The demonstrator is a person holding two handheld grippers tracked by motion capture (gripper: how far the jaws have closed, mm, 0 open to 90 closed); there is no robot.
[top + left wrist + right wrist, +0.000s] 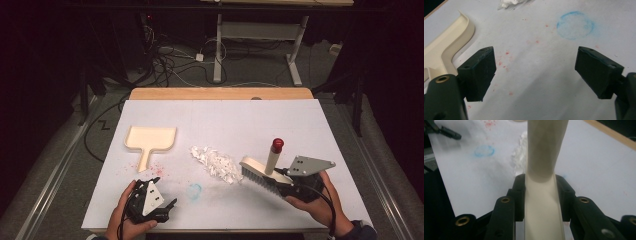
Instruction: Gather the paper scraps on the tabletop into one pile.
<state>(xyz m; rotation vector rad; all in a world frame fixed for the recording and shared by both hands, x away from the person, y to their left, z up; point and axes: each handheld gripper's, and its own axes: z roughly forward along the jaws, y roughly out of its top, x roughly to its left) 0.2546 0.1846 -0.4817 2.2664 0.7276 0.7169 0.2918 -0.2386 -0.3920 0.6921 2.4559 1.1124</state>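
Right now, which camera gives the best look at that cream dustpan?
The high view: the whole dustpan lies flat there, tray away from the person, handle toward the left gripper. The left gripper view catches just a curved corner and part of its handle. In the right gripper view I cannot make it out for sure.

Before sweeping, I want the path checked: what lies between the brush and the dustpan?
In the high view, a pile of white scraps lies between the brush and the dustpan; otherwise bare white tabletop.
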